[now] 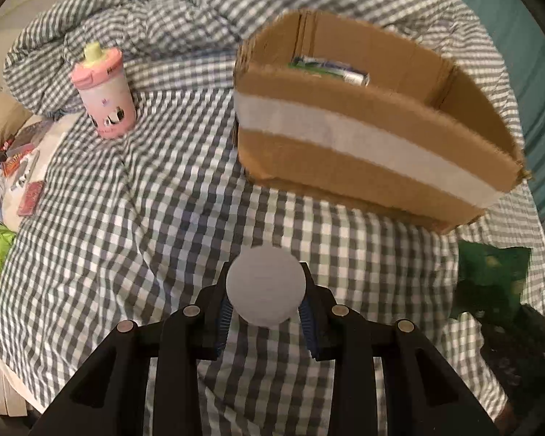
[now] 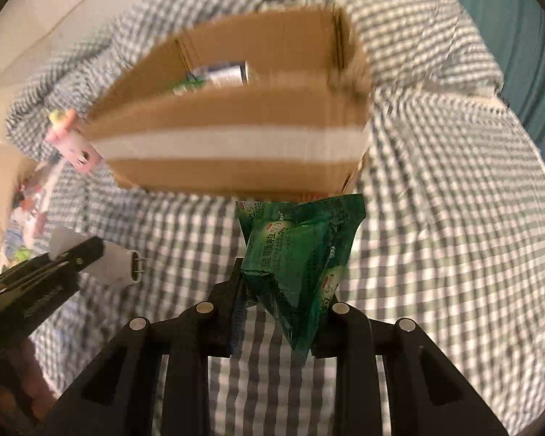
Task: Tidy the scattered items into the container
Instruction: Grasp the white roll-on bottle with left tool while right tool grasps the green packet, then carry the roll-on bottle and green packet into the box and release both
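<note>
A cardboard box [image 1: 363,116] with a white tape stripe sits on the checked bedspread; a tube-like item [image 1: 330,69] lies inside it. My left gripper [image 1: 267,303] is shut on a white round-ended plug [image 1: 266,285], held above the bed short of the box. It shows from the side in the right wrist view [image 2: 116,265]. My right gripper [image 2: 281,298] is shut on a green packet [image 2: 301,254], held just short of the box's [image 2: 236,116] near wall. A pink bottle [image 1: 103,96] stands on the bed left of the box.
The grey-and-white checked duvet [image 1: 127,218] is bunched up behind the bottle. Small packets and snack bags [image 1: 14,167] lie beyond the bed's left edge. A teal curtain [image 1: 541,36] hangs at the right.
</note>
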`<state>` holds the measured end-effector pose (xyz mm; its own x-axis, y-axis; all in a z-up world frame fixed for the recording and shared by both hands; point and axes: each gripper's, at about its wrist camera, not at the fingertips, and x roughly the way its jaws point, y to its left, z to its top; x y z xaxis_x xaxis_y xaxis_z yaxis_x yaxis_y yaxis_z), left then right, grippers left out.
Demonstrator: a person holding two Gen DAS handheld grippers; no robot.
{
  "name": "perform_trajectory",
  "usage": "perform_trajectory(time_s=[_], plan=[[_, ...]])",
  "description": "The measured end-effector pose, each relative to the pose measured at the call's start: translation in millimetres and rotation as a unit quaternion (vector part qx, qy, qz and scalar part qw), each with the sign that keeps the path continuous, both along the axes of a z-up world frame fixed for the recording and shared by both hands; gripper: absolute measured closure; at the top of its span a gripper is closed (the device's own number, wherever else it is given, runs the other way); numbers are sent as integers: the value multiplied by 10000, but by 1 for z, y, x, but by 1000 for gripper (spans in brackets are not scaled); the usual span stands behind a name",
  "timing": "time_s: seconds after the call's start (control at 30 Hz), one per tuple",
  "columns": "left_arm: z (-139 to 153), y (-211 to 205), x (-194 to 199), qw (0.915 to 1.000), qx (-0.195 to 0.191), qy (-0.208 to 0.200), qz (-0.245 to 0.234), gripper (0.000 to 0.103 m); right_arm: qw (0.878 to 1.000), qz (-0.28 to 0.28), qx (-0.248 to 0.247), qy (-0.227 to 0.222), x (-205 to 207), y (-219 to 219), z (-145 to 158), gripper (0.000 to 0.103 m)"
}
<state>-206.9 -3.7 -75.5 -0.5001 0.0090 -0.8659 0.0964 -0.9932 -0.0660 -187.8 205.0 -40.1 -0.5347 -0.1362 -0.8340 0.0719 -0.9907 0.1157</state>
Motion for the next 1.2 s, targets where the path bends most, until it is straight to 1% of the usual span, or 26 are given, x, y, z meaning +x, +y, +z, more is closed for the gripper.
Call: perform_trajectory(time_s=[0.13,0.23,0.3,0.37,0.43,0.53,0.6,0.67,0.7,0.73,0.77,0.8,0.83,0.87,0.93,1.0,1.1,1.2], plan=[[35,9,-2,9995,-82,288,-119,70,9993,39,-87,349,4,4,41,77],[70,15,-7,9978,-26,607,-270,70,9983,44,-47,573,-2,4,65,77],[91,21,-13,9961,-42,797,-384,70,9972,90,-61,741,-9,6,85,77],[109,28,-23,9939,-145,986,-478,70,9957,106,-36,917,-22,5,104,77],[125,36,-34,9919,-158,1122,-575,70,9944,112,15,1048,-40,5,117,77],[146,49,-61,9878,-264,1356,-714,70,9938,75,120,1101,-71,8,124,77],[150,55,-79,9874,-347,1365,-723,70,9941,42,177,1068,-95,8,124,76],[150,60,-99,9873,-323,1379,-716,70,9945,80,229,1021,-118,7,116,72],[149,61,-107,9871,-314,1409,-698,68,9945,92,318,991,-126,7,110,47],[146,62,-112,9862,-320,1466,-699,64,9942,-2,536,936,-132,5,104,29],[143,63,-117,9851,-389,1539,-665,38,9915,-214,871,946,-136,5,99,21],[139,63,-121,9839,-584,1606,-521,7,9887,-370,1048,1004,-135,7,95,17],[135,63,-123,9821,-801,1667,-364,0,9881,-421,1074,1021,-132,9,92,17],[129,61,-122,9804,-904,1725,-303,0,9895,-412,983,977,-128,13,88,17],[122,55,-116,9816,-761,1702,-411,0,9911,-439,816,959,-117,20,87,17],[119,49,-108,9832,-690,1650,-371,0,9907,-461,792,1005,-105,25,91,17],[124,44,-85,9801,-866,1766,-266,0,9887,-497,829,1145,-80,28,106,17],[135,38,-57,9756,-994,1943,-244,0,9880,-518,688,1284,-57,31,126,17]])
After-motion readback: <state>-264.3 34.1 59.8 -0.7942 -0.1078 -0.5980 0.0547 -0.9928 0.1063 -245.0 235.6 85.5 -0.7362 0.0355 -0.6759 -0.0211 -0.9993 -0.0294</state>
